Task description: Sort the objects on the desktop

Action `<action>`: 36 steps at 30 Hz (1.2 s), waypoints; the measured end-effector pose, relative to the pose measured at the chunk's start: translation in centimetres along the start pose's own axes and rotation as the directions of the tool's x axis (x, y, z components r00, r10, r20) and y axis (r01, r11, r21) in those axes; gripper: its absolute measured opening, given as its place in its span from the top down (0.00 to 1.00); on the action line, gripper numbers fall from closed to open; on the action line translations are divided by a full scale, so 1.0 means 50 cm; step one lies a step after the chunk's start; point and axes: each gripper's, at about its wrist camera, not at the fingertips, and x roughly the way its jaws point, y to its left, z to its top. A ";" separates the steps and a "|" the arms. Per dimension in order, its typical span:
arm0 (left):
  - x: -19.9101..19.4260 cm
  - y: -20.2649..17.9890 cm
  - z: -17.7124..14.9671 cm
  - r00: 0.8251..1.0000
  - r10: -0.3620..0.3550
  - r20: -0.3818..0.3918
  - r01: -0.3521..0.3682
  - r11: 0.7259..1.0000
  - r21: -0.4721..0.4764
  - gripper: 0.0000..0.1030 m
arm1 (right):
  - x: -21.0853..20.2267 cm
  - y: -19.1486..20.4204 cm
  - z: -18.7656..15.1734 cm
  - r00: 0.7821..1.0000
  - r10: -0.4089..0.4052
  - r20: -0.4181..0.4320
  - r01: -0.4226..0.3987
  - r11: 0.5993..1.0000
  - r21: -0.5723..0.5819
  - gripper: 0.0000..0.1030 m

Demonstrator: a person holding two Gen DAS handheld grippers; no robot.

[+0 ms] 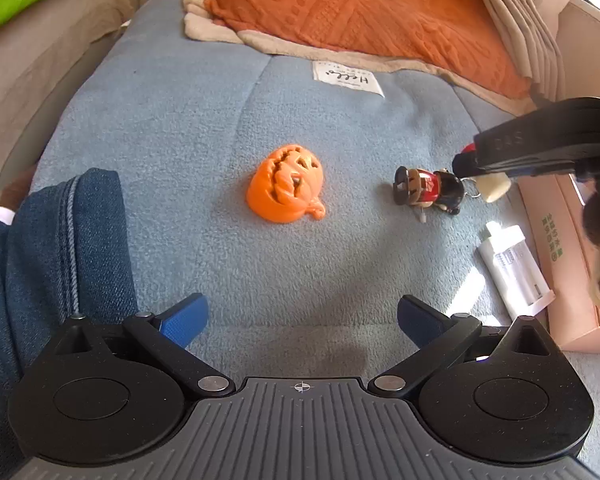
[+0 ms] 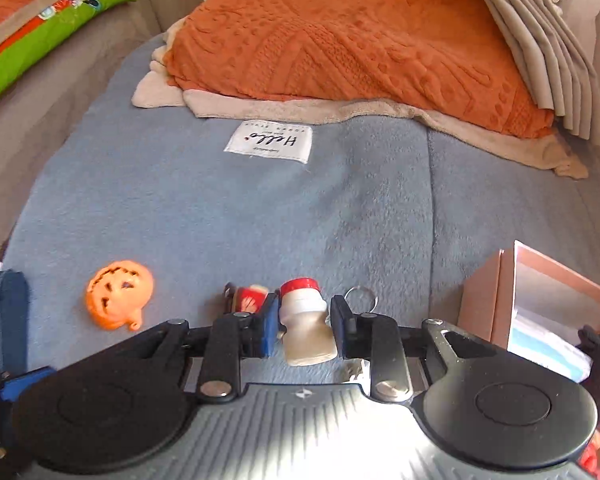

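In the left wrist view we see denim fabric [image 1: 56, 248] at the left edge. The left tool [image 1: 302, 322] sits at lower centre, released, its blue pads [image 1: 184, 320] spread wide with nothing between them. Above it, at frame centre, the orange pumpkin toy [image 1: 286, 189] lies on the blue blanket [image 1: 172, 152]. Right of the pumpkin, well apart from it, lies the small figure toy [image 1: 428, 189]. At the right edge the right tool [image 1: 484, 178] enters the frame, with a cream bottle base showing at its tip. Below it a white tube [image 1: 514, 270] lies beside a pink box [image 1: 572, 264].

In the right wrist view the pumpkin toy [image 2: 118, 294] lies at lower left. The figure toy [image 2: 246, 300] shows just left of the tool's left pad. The right tool [image 2: 305, 320] at lower centre is clenched on the small red-capped bottle [image 2: 306, 326], gripped at its waist. A key ring [image 2: 362, 296] shows just above the right pad. The pink box [image 2: 496, 300] stands at lower right. The orange blanket [image 2: 360, 40] fills the upper frame.
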 end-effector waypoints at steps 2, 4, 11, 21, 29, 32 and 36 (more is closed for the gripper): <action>-0.001 0.000 -0.002 1.000 0.010 0.003 -0.010 1.000 0.009 0.00 | -0.032 -0.003 -0.021 0.994 0.104 -0.035 -0.104 0.995 0.007 0.73; -0.003 0.001 -0.006 1.000 0.025 0.008 -0.025 0.999 0.020 0.00 | -0.069 -0.001 -0.049 0.987 0.158 -0.038 -0.158 0.987 0.001 0.72; -0.023 0.023 0.001 0.996 0.060 0.071 -0.059 0.998 -0.023 0.00 | -0.117 0.045 -0.171 0.981 -0.166 0.103 0.187 0.949 -0.255 0.70; -0.032 0.021 0.003 0.992 0.056 0.110 -0.053 0.998 -0.024 0.00 | 0.014 0.086 -0.223 0.937 -0.327 0.122 0.348 0.864 -0.364 0.81; -0.025 0.021 0.002 0.992 0.063 0.112 -0.061 0.998 -0.027 0.00 | -0.035 0.092 -0.267 0.965 -0.255 0.063 0.262 0.910 -0.322 0.88; -0.025 0.018 -0.002 0.991 0.064 0.116 -0.063 0.998 -0.015 0.00 | -0.080 0.099 -0.320 0.976 -0.213 0.033 0.212 0.922 -0.324 0.88; -0.024 0.011 -0.005 0.991 0.061 0.116 -0.062 0.998 0.003 0.00 | -0.142 0.099 -0.395 0.986 -0.168 -0.011 0.156 0.940 -0.302 0.88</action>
